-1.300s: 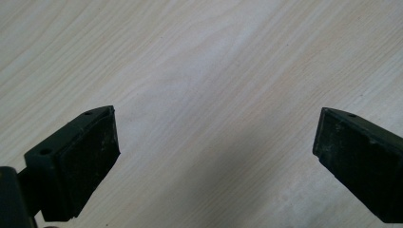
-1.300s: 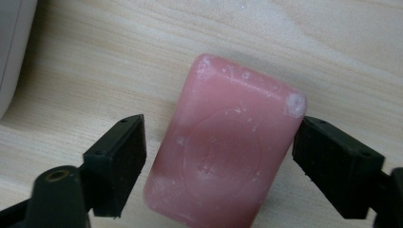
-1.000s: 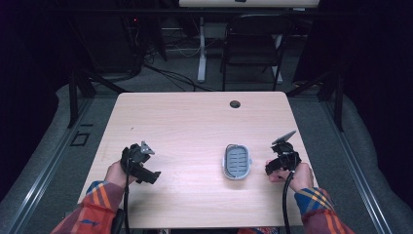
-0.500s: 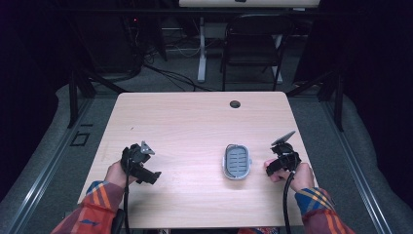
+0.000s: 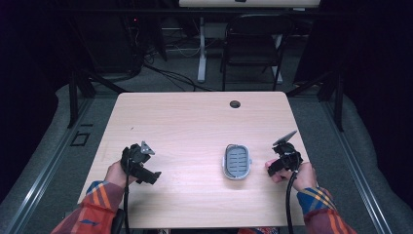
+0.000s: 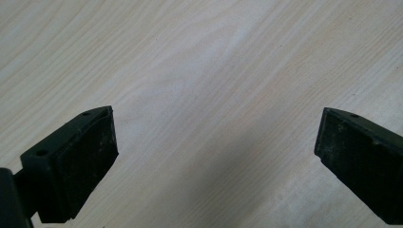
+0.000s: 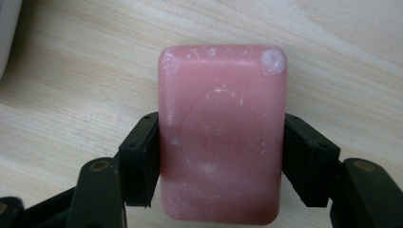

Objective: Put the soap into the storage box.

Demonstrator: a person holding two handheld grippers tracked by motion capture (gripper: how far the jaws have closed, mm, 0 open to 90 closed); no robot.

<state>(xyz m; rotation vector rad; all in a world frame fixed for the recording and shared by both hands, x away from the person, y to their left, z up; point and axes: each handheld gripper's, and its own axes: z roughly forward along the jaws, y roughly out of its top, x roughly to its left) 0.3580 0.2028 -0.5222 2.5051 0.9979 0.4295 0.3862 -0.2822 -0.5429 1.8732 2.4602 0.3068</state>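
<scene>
Right gripper view: pink soap (image 7: 223, 142) clamped between right gripper (image 7: 223, 156) jaws; left gripper (image 6: 214, 156) wide.

soap dish (image 5: 237, 162) on table (image 5: 195, 122) right of centre, right gripper (image 5: 278, 165) just right of it, soap bar (image 7: 222, 133) clamped between its jaws, left gripper (image 5: 141, 163) well left, jaws apart over bare tabletop, chair (image 5: 253, 44) behind table

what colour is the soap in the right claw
Pink, with whitish scuffs; the soap shows best in the right gripper view.
</scene>
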